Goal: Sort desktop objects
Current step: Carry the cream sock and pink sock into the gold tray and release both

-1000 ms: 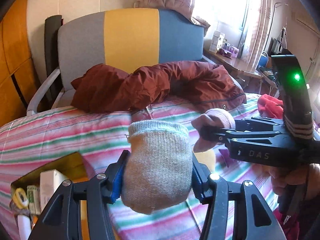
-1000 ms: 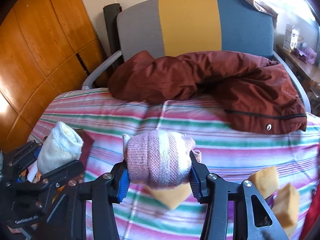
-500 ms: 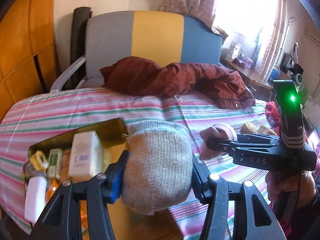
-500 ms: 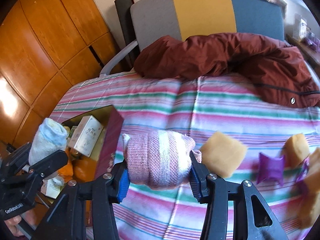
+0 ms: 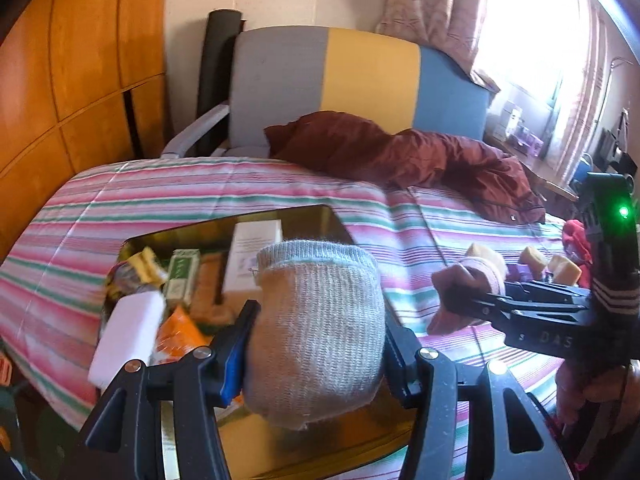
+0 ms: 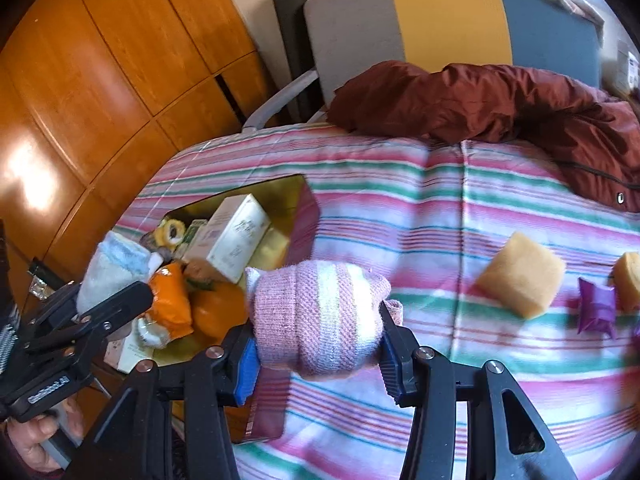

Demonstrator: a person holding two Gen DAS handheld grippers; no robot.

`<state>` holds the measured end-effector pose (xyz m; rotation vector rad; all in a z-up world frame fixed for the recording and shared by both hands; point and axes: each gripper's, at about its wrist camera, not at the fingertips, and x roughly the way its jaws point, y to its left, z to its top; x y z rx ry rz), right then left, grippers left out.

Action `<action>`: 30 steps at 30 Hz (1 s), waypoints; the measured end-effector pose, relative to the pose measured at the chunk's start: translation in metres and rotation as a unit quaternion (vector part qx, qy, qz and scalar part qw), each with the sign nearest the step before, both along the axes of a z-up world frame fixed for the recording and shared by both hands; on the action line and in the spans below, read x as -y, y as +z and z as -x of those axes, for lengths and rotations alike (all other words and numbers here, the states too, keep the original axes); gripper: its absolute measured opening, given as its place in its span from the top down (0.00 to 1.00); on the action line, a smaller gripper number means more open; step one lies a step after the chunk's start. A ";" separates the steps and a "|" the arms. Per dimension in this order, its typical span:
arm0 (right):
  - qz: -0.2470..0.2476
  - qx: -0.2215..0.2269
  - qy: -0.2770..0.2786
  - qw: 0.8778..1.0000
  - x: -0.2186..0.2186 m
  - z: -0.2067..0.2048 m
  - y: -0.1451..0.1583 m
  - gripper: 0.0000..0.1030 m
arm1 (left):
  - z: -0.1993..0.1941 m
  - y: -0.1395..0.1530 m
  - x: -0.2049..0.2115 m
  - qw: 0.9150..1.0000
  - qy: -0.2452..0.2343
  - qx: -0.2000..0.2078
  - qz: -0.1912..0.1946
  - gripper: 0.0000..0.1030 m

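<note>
Both claws swung over toward the box point(image 5: 328, 220), each carrying a rolled sock.
Left claw point(image 5: 316, 344) clamped on grey sock point(image 5: 316, 320), box beneath; right claw point(image 6: 316, 340) clamped on pink sock point(image 6: 320, 316), box to its left. Next: lower, release inside.

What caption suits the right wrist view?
Right tongs grip a pink striped sock beside an open box on a striped blanket.

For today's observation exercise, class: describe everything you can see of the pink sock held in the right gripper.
The pink sock is a rolled knit bundle, pink with broad white stripes, soft and ribbed-looking. The right gripper clamps it from both sides, its jaws pressing into the roll, so it hangs in the air above the striped bedcover, just right of the open box. A loose cuff edge pokes out on its right side. From the left wrist view it shows as a crumpled pink lump.
</note>
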<state>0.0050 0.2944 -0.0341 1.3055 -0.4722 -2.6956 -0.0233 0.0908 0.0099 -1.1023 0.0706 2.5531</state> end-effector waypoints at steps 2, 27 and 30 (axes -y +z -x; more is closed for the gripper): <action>0.004 0.001 0.005 1.000 0.009 -0.002 -0.002 0.51 | -0.003 -0.003 0.007 1.000 0.009 0.001 0.002 0.46; -0.018 -0.011 0.089 0.996 0.087 -0.015 -0.012 0.47 | -0.005 -0.020 0.107 0.992 0.115 0.018 -0.047 0.46; -0.018 -0.003 0.089 0.996 0.092 -0.011 -0.019 0.43 | -0.006 -0.023 0.103 0.993 0.109 0.022 -0.050 0.46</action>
